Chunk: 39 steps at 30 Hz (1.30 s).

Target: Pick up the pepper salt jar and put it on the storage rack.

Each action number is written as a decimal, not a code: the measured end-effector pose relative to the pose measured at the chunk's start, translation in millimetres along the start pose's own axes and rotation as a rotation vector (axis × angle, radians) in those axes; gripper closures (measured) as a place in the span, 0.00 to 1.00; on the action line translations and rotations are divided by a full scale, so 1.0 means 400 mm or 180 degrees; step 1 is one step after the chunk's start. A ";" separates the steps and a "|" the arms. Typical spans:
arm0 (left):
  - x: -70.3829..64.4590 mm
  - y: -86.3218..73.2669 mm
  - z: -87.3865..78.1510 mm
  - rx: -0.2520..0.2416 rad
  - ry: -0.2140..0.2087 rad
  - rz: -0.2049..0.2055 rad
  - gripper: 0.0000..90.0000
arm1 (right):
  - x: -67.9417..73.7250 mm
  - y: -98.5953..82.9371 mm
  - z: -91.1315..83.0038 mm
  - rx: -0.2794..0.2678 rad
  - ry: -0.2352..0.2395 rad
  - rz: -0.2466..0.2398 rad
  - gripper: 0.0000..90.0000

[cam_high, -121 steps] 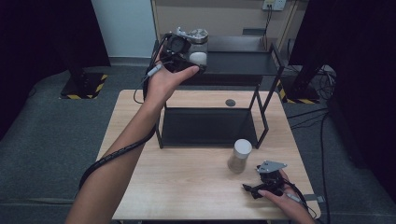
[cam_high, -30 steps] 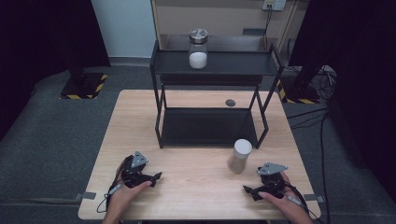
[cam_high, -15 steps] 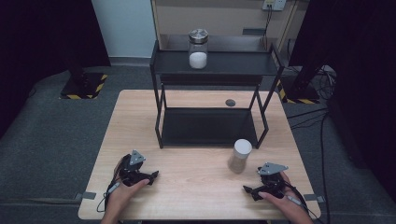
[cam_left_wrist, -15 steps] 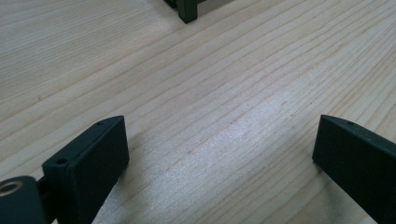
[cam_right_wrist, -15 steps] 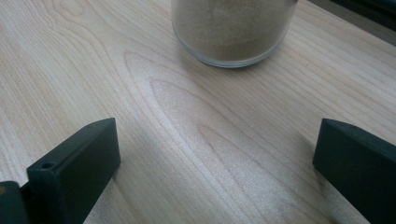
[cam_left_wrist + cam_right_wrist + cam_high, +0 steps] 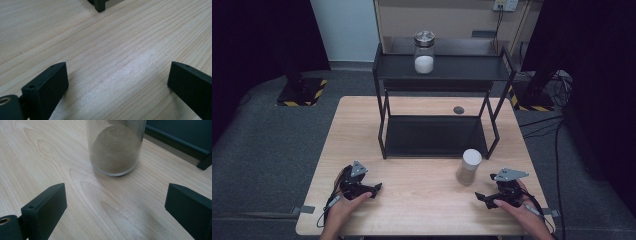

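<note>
Clear jar [image 6: 115, 146] — brownish powder mounded inside — upright on the table [image 6: 422, 200].

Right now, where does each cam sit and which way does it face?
High view: fixed above the person's side, looking forward and down on the table, rack, both hands with left tongs and right tongs.
Left gripper view: rides the left tongs, low over bare wood, jaws wide apart, rack foot ahead.
Right gripper view: rides the right tongs, jaws apart, facing the powder-filled cylinder.
Shared: high and right gripper views both show that cylinder.
</note>
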State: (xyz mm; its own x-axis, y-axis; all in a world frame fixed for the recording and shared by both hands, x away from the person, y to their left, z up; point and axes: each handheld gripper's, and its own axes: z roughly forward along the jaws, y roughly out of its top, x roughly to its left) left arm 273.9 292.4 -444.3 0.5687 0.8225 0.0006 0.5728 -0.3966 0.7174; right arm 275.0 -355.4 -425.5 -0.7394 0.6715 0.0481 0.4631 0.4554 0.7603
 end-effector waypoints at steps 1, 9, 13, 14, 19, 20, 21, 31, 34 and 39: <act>0.000 0.000 0.000 0.0000 0.0000 0.0001 0.02 | -0.001 0.003 -0.002 0.0006 -0.0001 -0.0014 0.05; -0.003 0.001 0.000 0.0005 0.0017 -0.0013 0.02 | -0.010 0.023 -0.007 -0.0018 0.0006 -0.0033 0.06; -0.003 0.001 0.000 0.0006 0.0020 -0.0015 0.02 | -0.010 0.039 -0.003 -0.0021 0.0009 -0.0049 0.07; -0.003 0.001 0.000 0.0005 0.0020 -0.0015 0.02 | -0.011 0.043 -0.001 -0.0026 0.0013 -0.0055 0.07; -0.003 0.001 0.000 0.0005 0.0019 -0.0016 0.02 | -0.012 0.062 0.005 -0.0073 0.0039 -0.0072 0.07; -0.003 0.001 0.000 0.0005 0.0019 -0.0015 0.02 | -0.011 0.067 0.006 -0.0079 0.0042 -0.0077 0.07; -0.003 0.001 0.000 0.0005 0.0019 -0.0016 0.02 | -0.010 0.071 0.008 -0.0086 0.0046 -0.0085 0.07; -0.004 0.002 0.001 0.0013 0.0025 -0.0026 0.01 | 0.000 0.111 0.028 -0.0109 0.0052 -0.0140 0.09; -0.003 0.002 0.001 0.0013 0.0025 -0.0026 0.01 | 0.001 0.117 0.030 -0.0156 0.0028 -0.0128 0.10; -0.003 0.002 0.001 0.0013 0.0025 -0.0027 0.01 | 0.004 0.131 0.037 -0.0195 0.0001 -0.0141 0.12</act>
State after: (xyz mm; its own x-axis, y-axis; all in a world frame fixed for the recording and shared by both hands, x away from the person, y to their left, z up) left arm 273.7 290.9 -444.1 0.5593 0.8290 0.0001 0.5799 -0.3913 0.7146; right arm 305.3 -321.6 -395.0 -0.7587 0.6513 0.0138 0.3992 0.4481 0.7999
